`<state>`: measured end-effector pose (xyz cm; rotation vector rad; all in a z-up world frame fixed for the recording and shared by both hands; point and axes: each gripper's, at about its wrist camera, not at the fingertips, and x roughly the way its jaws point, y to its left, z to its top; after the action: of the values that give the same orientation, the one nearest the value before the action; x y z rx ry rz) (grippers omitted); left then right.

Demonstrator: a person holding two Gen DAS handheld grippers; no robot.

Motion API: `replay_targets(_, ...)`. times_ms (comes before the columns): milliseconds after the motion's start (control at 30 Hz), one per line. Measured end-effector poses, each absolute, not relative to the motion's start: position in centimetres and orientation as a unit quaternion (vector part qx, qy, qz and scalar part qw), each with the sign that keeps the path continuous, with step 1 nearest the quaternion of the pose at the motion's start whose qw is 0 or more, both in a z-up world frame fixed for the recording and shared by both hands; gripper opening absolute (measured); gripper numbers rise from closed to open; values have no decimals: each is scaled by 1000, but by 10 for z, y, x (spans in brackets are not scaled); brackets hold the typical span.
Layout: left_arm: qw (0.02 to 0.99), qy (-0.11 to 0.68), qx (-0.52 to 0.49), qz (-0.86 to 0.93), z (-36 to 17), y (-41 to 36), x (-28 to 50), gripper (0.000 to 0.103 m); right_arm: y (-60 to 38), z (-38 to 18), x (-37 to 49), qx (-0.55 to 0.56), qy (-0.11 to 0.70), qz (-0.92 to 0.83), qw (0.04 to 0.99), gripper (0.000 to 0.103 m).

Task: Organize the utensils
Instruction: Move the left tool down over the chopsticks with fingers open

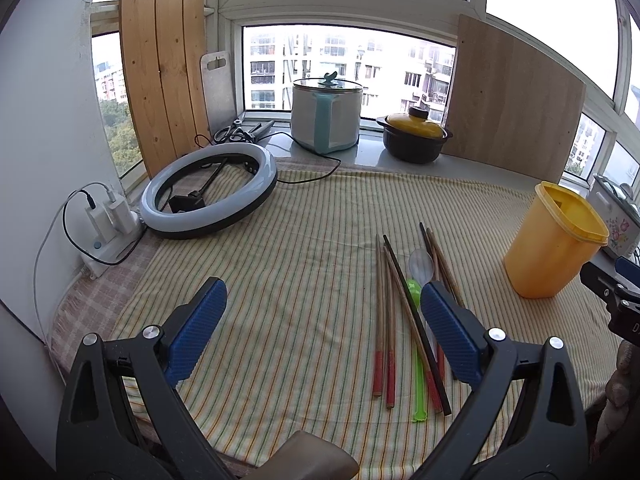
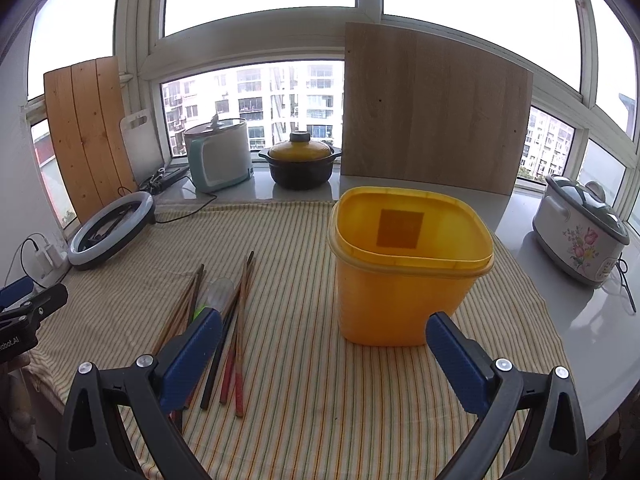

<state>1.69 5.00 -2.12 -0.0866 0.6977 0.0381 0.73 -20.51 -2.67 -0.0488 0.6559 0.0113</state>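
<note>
Chopsticks (image 1: 390, 320) and two plastic spoons (image 1: 418, 276) lie bundled mid-desk on the striped cloth (image 1: 280, 280), handles toward the near edge, easy for me to pinch; the yellow bin (image 2: 408, 268) stands open toward the right edge, ready for them. I hold both the left hand-held gripper (image 1: 320, 320) and the right hand-held gripper (image 2: 324, 352) released and empty; the ring light (image 1: 210, 192) sits clear at the far left corner.

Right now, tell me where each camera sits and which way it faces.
Left wrist: sits on the left tool, low over the striped cloth, facing the windows; its open blue pads frame the chopsticks; the right tool shows at the edge.
Right wrist: sits on the right tool, facing the windows; open pads frame the yellow container; the left tool shows at the edge.
Shared: chopsticks, container, ring light.
</note>
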Motion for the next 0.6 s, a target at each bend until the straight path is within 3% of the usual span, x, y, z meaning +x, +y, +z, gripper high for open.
replay_targets(200, 932, 359, -54, -3, -36, 60, 26, 99, -185, -33, 15, -33, 321, 80, 943, 103)
replay_targets(300, 928, 367, -57, -25, -44, 58, 31, 90, -174, -43, 25, -51, 336, 85, 937, 102)
replay_targets(600, 894, 428, -83, -106, -82, 47, 60, 53, -149, -81, 65, -77, 417, 134, 896, 56)
